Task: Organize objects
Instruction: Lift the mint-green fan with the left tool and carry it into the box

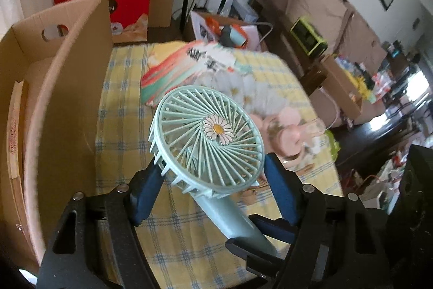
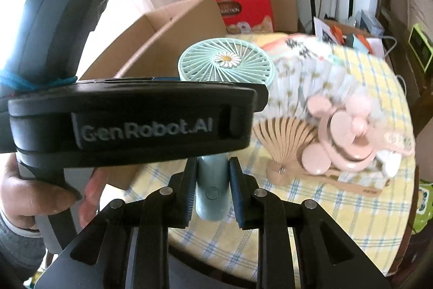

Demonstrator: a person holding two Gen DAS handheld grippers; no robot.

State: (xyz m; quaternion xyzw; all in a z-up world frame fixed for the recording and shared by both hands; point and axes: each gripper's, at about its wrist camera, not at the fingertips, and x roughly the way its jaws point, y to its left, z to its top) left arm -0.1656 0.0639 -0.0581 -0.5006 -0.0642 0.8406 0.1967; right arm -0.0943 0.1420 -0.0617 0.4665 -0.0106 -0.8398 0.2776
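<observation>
A mint-green handheld fan (image 1: 207, 142) with a daisy on its grille is held above a table with a yellow plaid cloth (image 1: 130, 110). My left gripper (image 1: 211, 172) has its blue pads on both sides of the fan's round head. My right gripper (image 2: 213, 172) is shut on the fan's handle (image 2: 212, 197); its tips show in the left wrist view (image 1: 270, 229). The fan head also shows in the right wrist view (image 2: 226, 62). The left gripper body (image 2: 130, 121) hides the fan's neck there.
An open cardboard box (image 1: 48, 88) stands on the left. On the cloth lie paper folding fans (image 2: 295, 77), a wooden-ribbed fan (image 2: 284, 137) and a pink handheld fan (image 2: 349, 132). Red gift boxes (image 1: 127, 2) and cluttered furniture stand behind.
</observation>
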